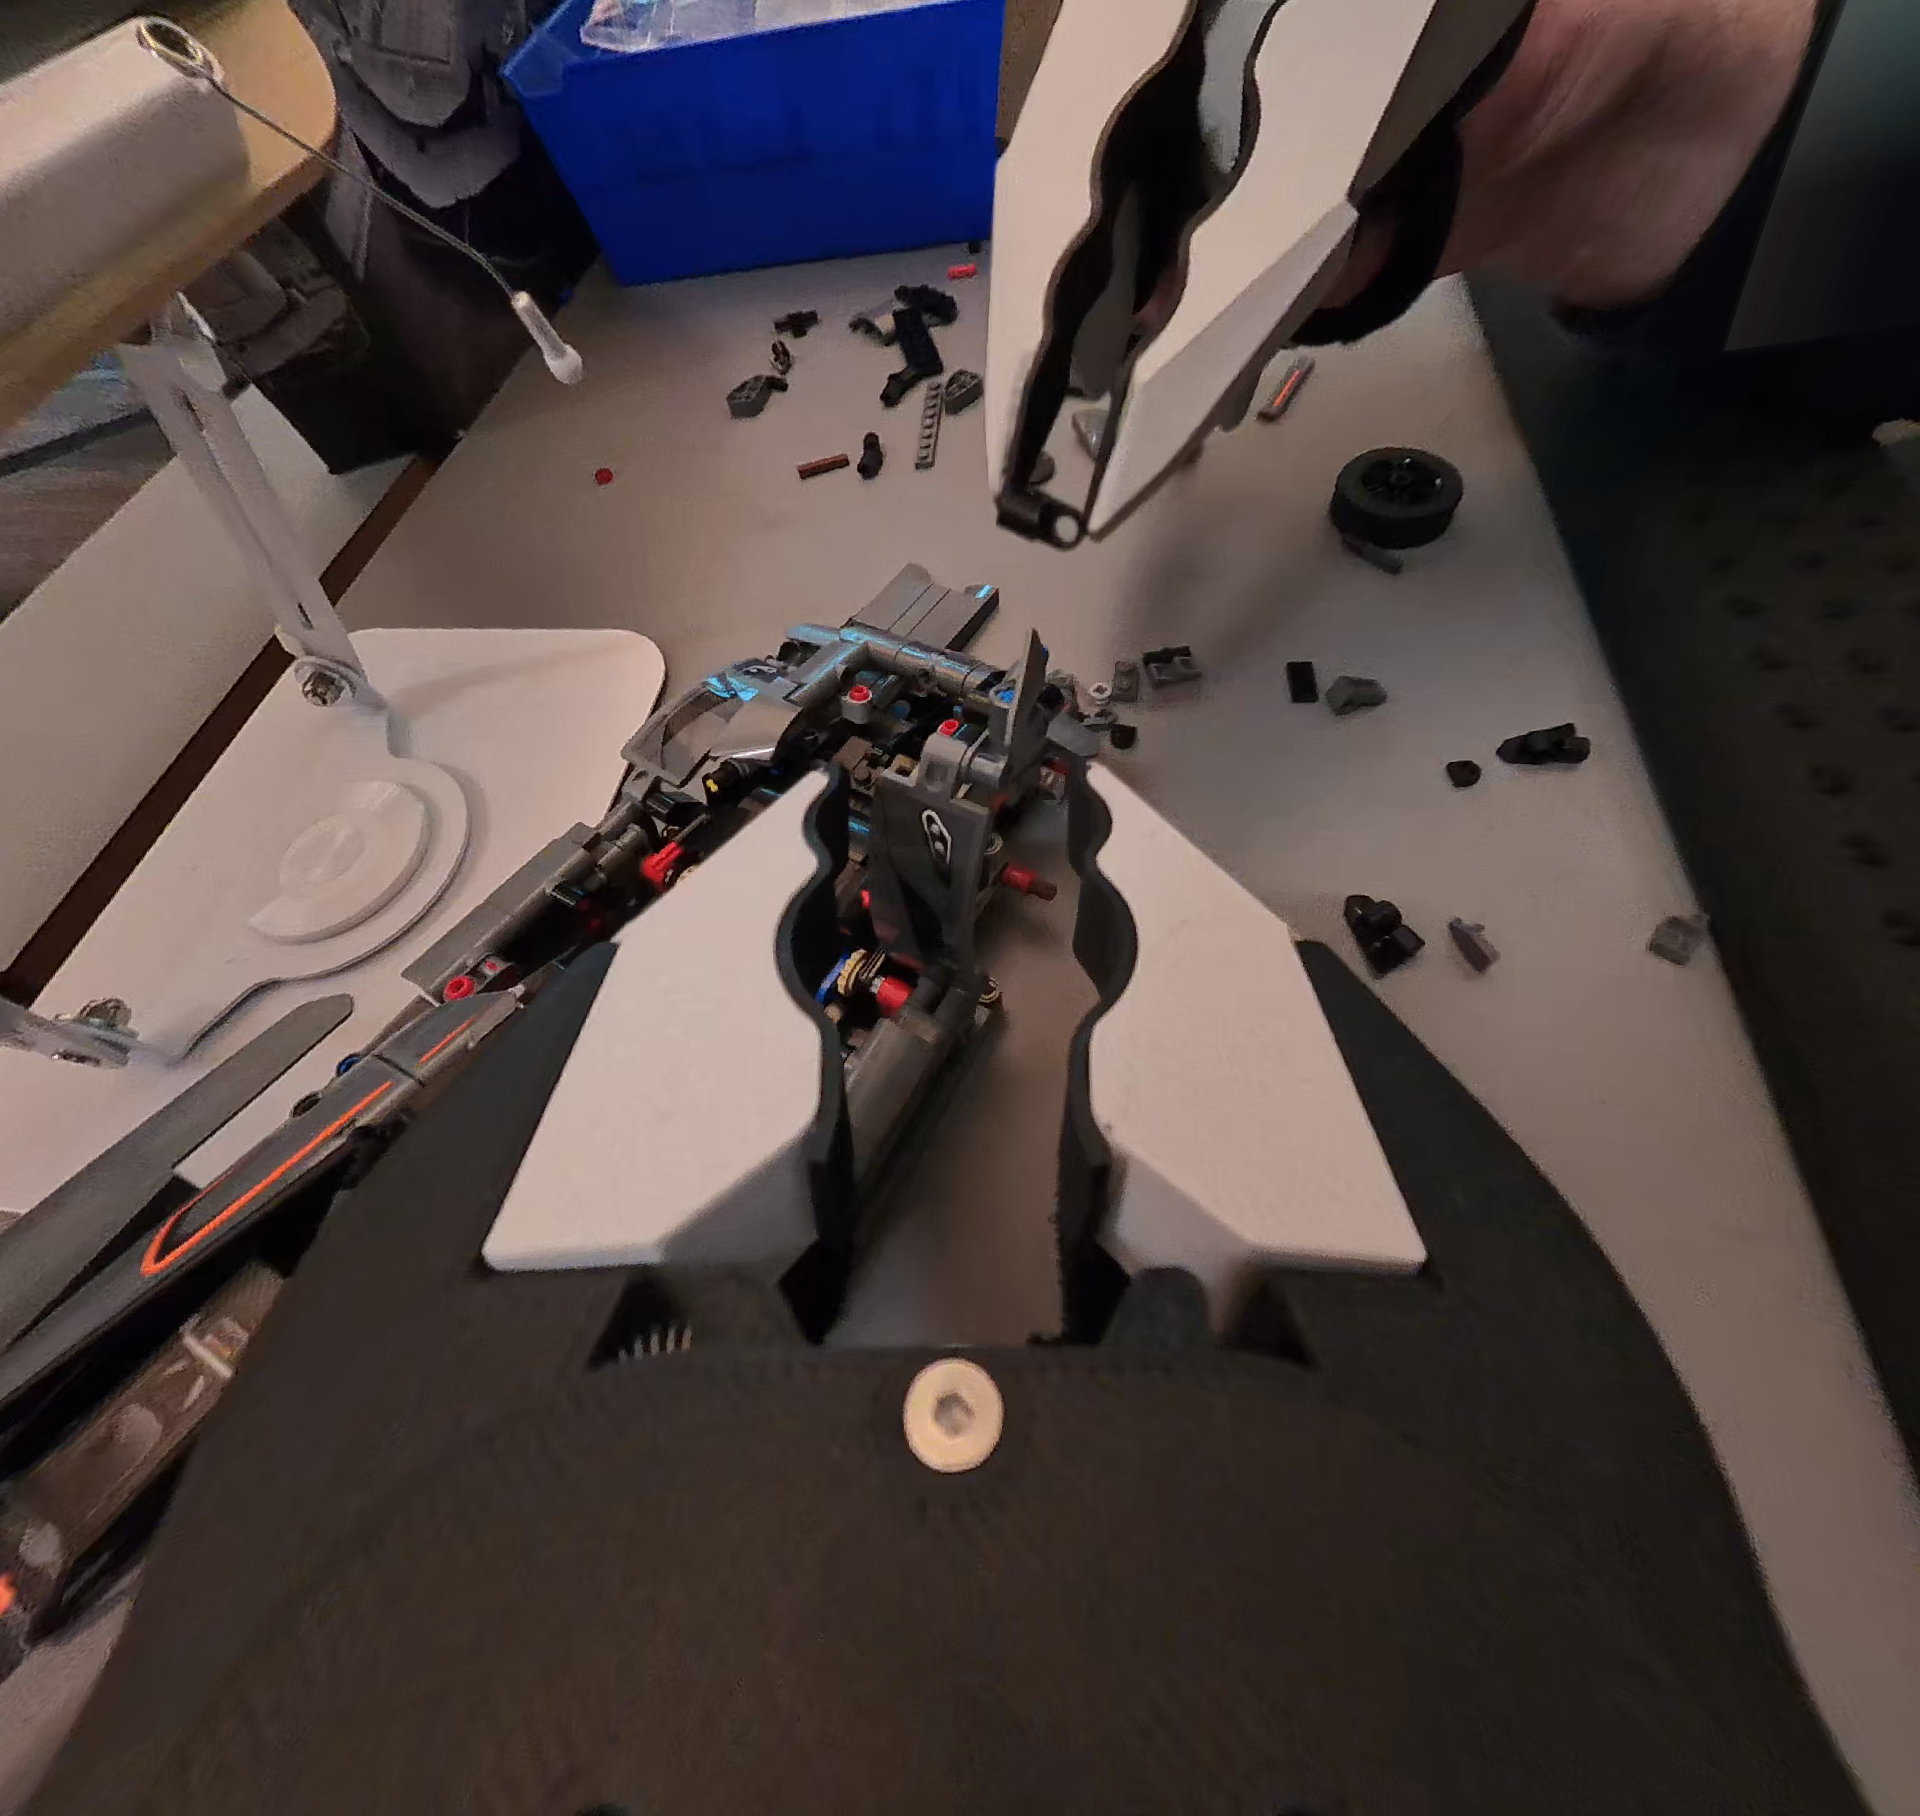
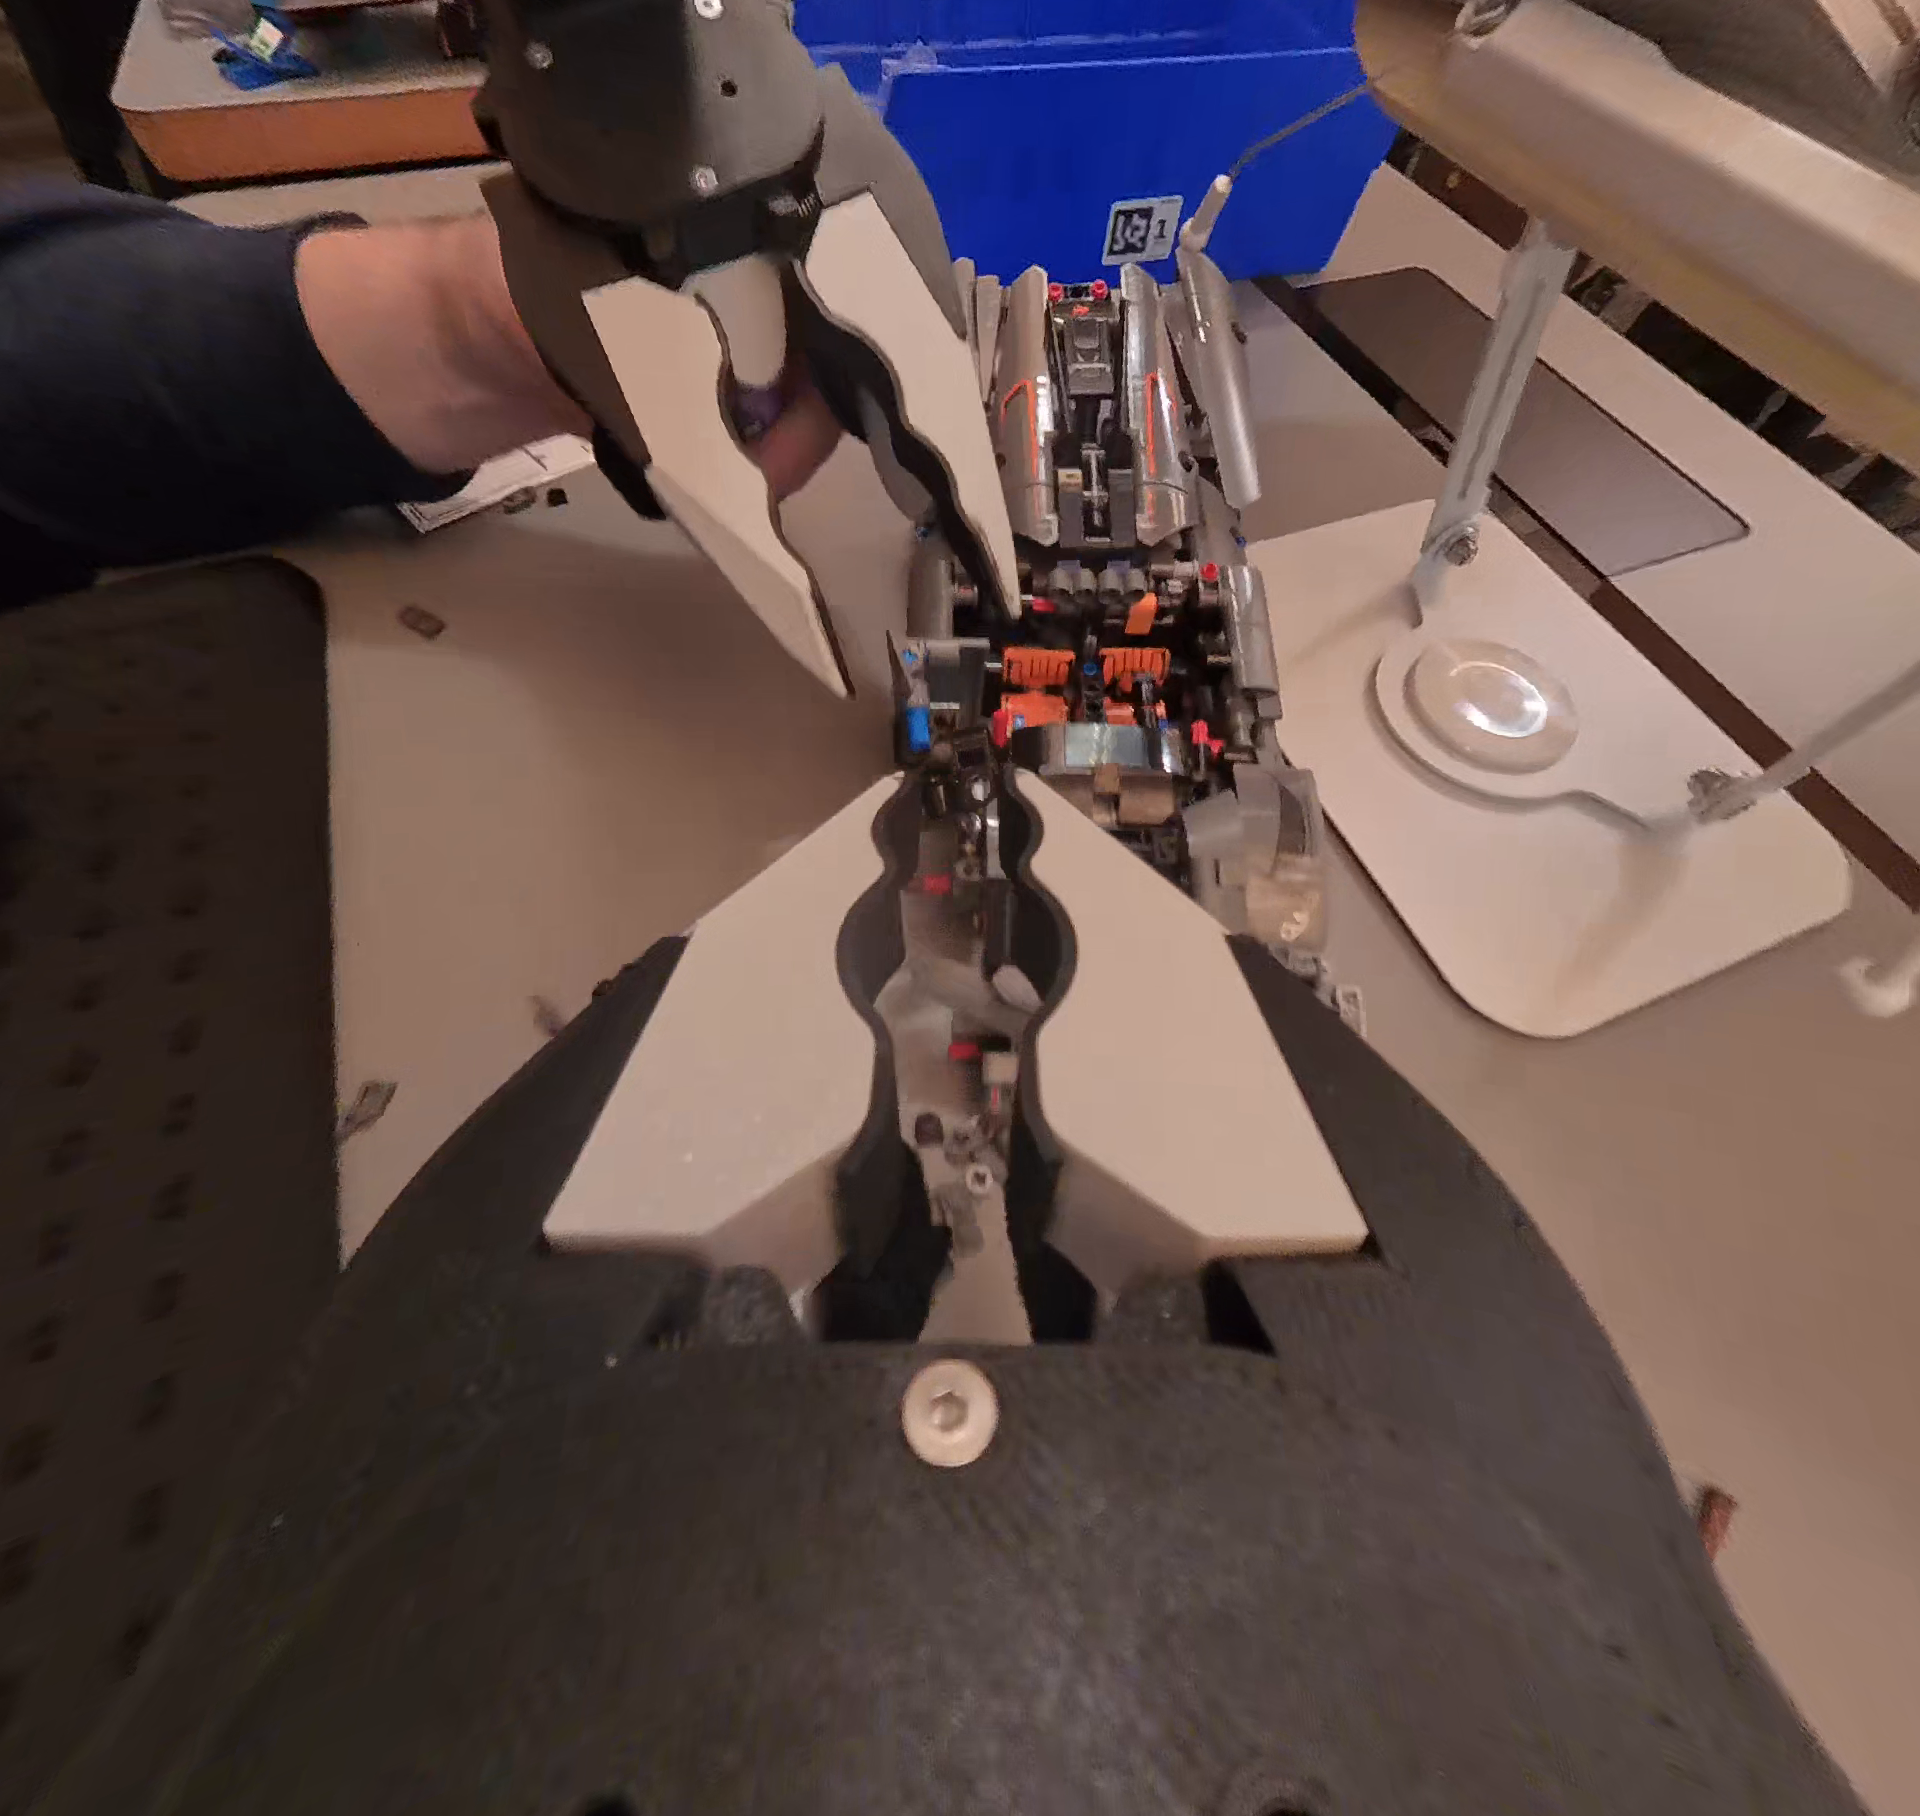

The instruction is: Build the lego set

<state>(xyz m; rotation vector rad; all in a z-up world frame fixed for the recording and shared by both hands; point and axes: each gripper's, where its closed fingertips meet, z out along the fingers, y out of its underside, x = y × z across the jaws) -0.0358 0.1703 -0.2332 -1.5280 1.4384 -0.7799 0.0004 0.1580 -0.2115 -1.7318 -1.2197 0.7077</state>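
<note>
Grey and black plastic, with orange trim and red pins showing — the half-built lego car (image 1: pixel 831 779) lies lengthwise on the pale table (image 1: pixel 1299 831), beside the white base of a magnifier lamp (image 1: pixel 416 779) and in front of a blue bin (image 1: pixel 769 125).

The left gripper (image 1: pixel 956 790) has its fingers apart around an upright grey panel at the model's open end; the left finger lies against the bodywork, but whether it is pressing I cannot tell.

The right gripper (image 1: pixel 1044 519) hangs above the car, fingertips pinched on a small black connector piece (image 1: pixel 1039 517). In its own view the tips are nearly together over the chassis.

Loose parts (image 1: pixel 894 364) and a black wheel (image 1: pixel 1397 497) are scattered well apart on the table.

The model is likely light and stiff along its beam frame, yet fragile at clipped panels — the thin fin and side shells would probably pop off under a squeeze. I would hold it by the studded frame, low and central. The tiny connector is smooth and apt to twist out of a pinch.
</note>
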